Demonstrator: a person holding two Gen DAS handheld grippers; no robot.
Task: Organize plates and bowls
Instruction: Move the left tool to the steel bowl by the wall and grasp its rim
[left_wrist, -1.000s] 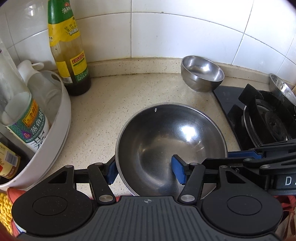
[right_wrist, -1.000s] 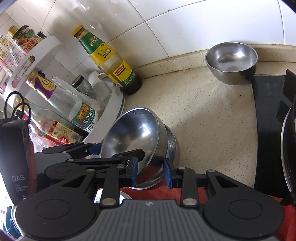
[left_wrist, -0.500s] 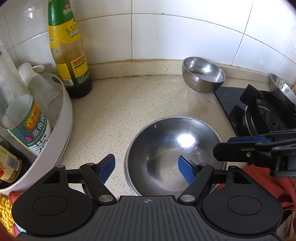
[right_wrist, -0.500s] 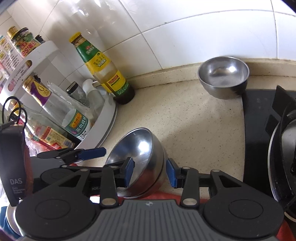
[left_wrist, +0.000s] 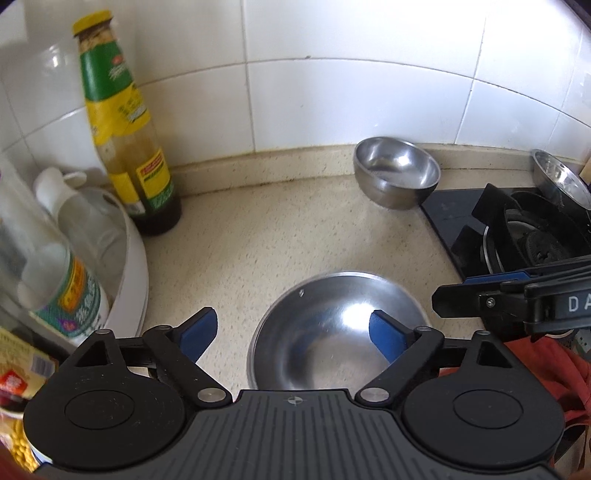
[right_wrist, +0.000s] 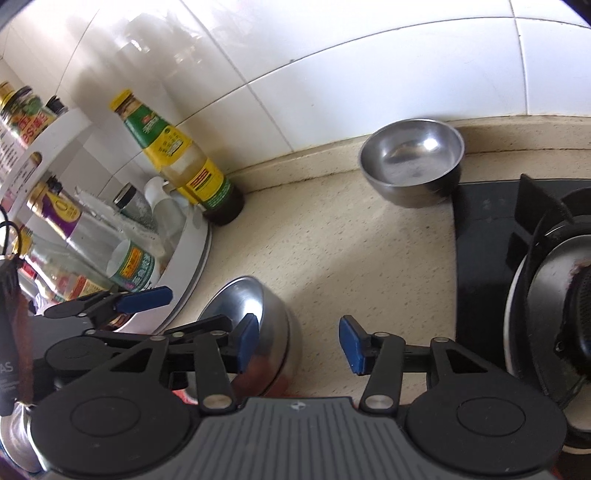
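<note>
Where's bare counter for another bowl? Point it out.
Free: the counter between the sauce bottle, the small bowl by the wall and the near bowl. Crowded: the white rack on the left, the stove on the right.

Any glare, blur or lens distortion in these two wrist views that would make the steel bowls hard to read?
Left wrist view: bright glare spot inside the near steel bowl; bottles at the left edge are smeared; tile lines bow from fisheye. Right wrist view: wall tiles blown out near the top, the far bowl is sharp with a small highlight, and the near bowl's outer wall mirrors something red.

Green-labelled sauce bottle (left_wrist: 127, 147) upright by tiled wall, white condiment rack (right_wrist: 192, 254), black stove (right_wrist: 487, 258)
</note>
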